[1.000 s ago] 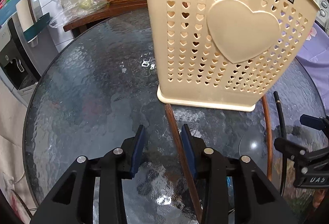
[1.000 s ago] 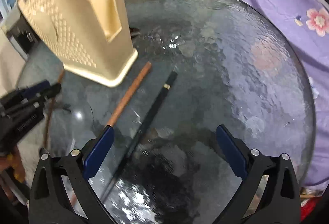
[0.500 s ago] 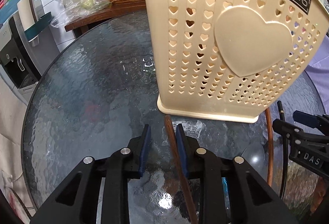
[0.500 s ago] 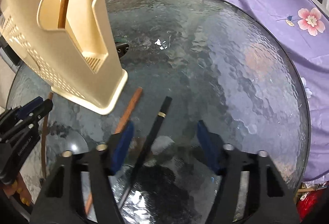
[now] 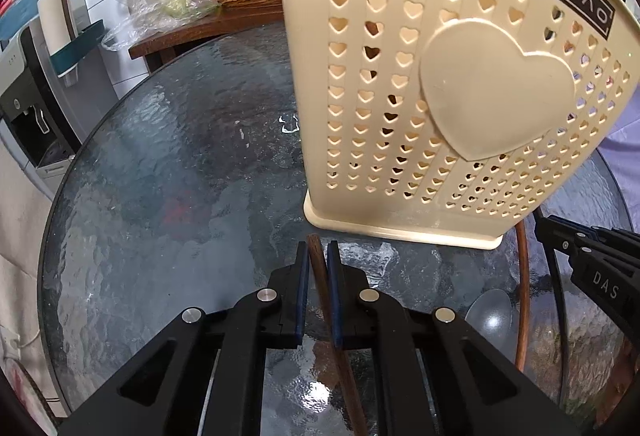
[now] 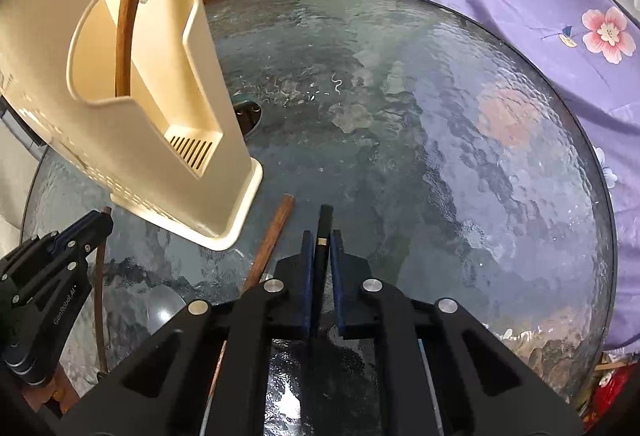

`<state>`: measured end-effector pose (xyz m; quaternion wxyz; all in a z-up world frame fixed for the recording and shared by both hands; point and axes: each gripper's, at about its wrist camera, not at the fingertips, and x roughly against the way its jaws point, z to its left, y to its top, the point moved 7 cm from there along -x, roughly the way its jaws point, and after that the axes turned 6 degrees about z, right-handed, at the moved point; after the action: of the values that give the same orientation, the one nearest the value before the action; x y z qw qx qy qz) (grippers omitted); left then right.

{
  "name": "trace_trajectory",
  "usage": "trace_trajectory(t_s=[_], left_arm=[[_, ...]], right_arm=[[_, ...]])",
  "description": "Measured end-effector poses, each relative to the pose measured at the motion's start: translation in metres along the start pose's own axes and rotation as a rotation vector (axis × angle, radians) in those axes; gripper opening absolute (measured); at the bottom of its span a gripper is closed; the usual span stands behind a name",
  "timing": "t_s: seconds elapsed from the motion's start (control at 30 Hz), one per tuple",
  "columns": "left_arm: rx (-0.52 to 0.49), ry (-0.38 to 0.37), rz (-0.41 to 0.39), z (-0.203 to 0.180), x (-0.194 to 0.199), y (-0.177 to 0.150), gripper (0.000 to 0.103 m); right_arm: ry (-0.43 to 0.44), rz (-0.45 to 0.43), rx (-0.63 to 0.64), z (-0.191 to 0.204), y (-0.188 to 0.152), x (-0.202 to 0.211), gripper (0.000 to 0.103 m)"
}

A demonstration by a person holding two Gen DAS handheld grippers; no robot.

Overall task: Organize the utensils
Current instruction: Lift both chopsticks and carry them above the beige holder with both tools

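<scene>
**Both grippers clamp a utensil by the holder**

While the cream utensil holder (image 5: 460, 108) stands upright on the glass table (image 5: 160, 196), the left gripper (image 5: 318, 256) pinches a brown wooden chopstick (image 5: 314, 248) just in front of the holder's base. Beside that base, the right gripper (image 6: 321, 240) has just closed on a black chopstick (image 6: 325, 220). Another brown utensil (image 6: 125, 32) stands inside the holder.

Textured glossy glass table (image 5: 160, 196), matt cream plastic holder (image 5: 496, 92), brown wooden chopstick (image 5: 316, 260).
</scene>
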<state>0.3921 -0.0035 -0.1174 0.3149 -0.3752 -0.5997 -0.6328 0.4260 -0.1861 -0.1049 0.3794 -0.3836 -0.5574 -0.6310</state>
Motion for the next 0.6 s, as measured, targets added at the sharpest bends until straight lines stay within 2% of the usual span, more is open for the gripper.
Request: trace_trajectory(t_s=[0.33, 0.6], left_arm=[[0.032, -0.041, -0.018, 0.003, 0.010, -0.006, 0.007], [0.067, -0.094, -0.087, 0.009, 0.047, -0.001, 0.007]], right_arm=[[0.150, -0.004, -0.084, -0.010, -0.007, 0.005, 0.008], [0.271, -0.081, -0.078, -0.014, -0.016, 0.037, 0.008]])
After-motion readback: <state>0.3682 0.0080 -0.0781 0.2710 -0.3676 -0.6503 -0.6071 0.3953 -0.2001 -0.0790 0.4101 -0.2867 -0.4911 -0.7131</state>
